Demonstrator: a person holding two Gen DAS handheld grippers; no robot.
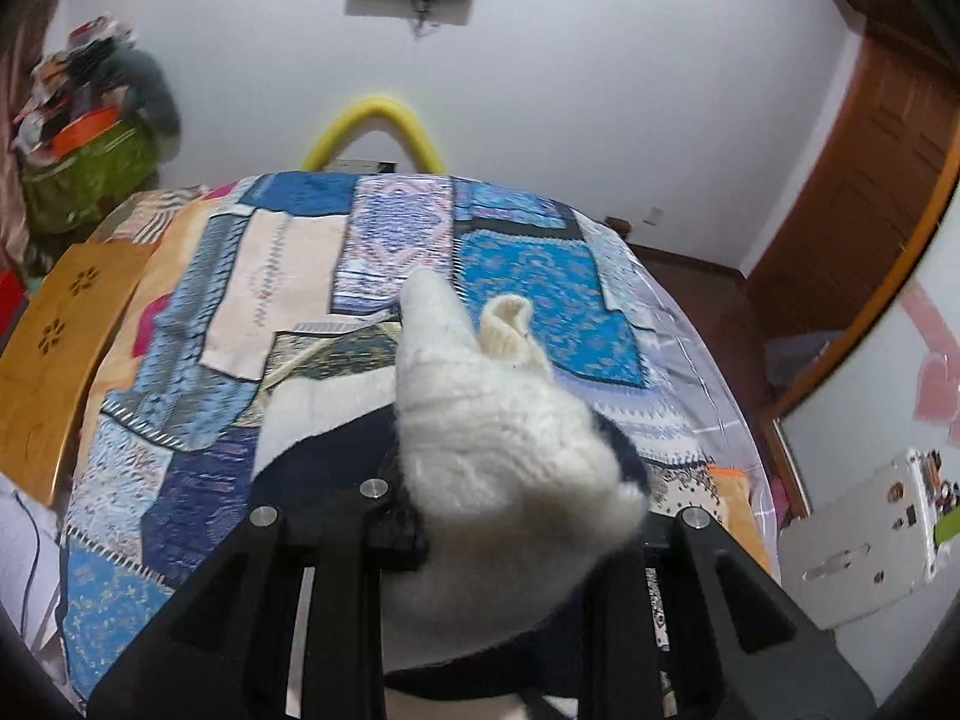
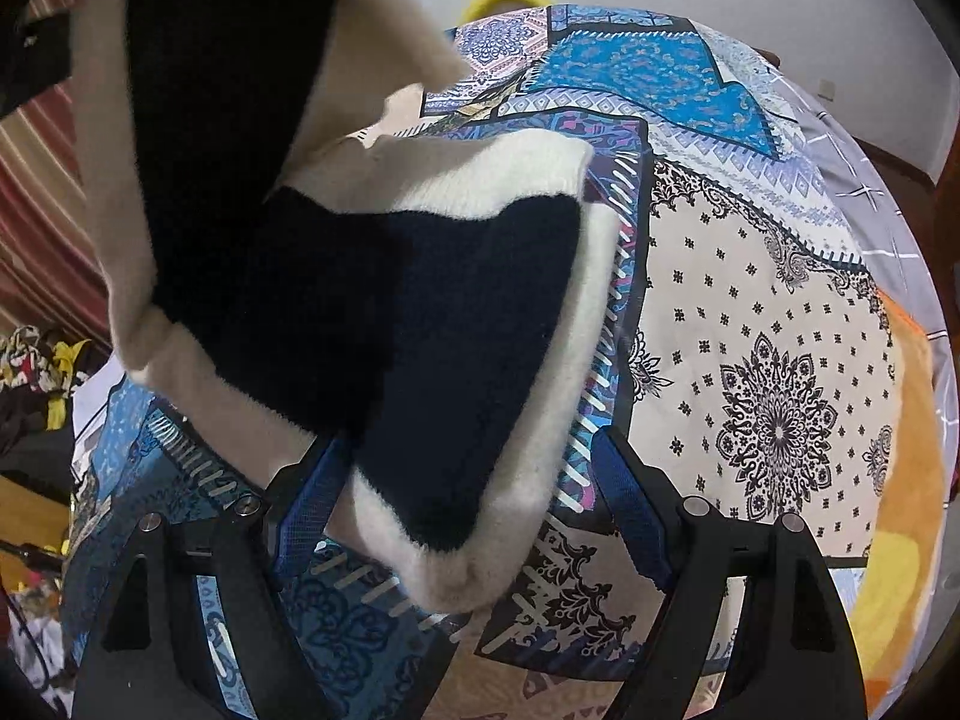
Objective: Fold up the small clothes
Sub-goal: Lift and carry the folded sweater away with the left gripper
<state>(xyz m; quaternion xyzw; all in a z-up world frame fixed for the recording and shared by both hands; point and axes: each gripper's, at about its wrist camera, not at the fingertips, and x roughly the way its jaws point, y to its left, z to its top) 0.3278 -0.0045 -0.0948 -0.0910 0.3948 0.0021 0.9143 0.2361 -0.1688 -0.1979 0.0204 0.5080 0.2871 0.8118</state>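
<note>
A small cream and navy knit sweater point(image 1: 504, 432) is bunched in front of my left gripper point(image 1: 510, 516), whose black fingers close in on it; the sweater hangs lifted above the patchwork bedspread point(image 1: 288, 300). A cream cuff point(image 1: 507, 324) sticks up from it. In the right wrist view the same sweater point(image 2: 420, 312) drapes from the upper left down between the blue-padded fingers point(image 2: 624, 504) of my right gripper point(image 2: 462, 516), which stand wide apart around its lower cream hem point(image 2: 456, 576).
The bed is covered by a patchwork spread with a black-and-white mandala panel point(image 2: 774, 420). A wooden board point(image 1: 54, 348) lies at the bed's left. A yellow foam arch point(image 1: 375, 132) stands behind the bed. A clothes pile point(image 1: 90, 132) and a wooden door point(image 1: 864, 180) flank the room.
</note>
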